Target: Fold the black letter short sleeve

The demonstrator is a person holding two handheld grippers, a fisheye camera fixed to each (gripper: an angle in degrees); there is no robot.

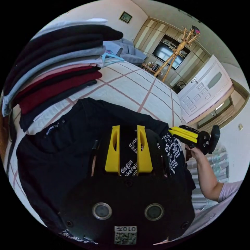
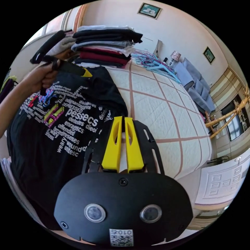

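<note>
The black short-sleeve shirt (image 1: 65,156) with white lettering lies partly raised over the quilted bed (image 1: 135,88). In the left gripper view my left gripper (image 1: 128,126) has lettered fabric between its yellow jaws, which are shut on a fold of the shirt. To the right a hand holds my right gripper (image 1: 173,131) against the shirt's edge. In the right gripper view the printed front of the shirt (image 2: 52,145) faces the camera. My right gripper (image 2: 123,117) is nearly closed, pinching the shirt's edge. My left gripper (image 2: 87,73) grips the shirt near the top.
A tall stack of folded clothes (image 1: 57,65) (image 2: 104,47) stands on the bed beside the shirt. Clothes hangers (image 2: 153,63) and grey garments (image 2: 195,83) lie at the bed's far end. A wooden coat stand (image 1: 179,49) and a white door (image 1: 205,88) are beyond.
</note>
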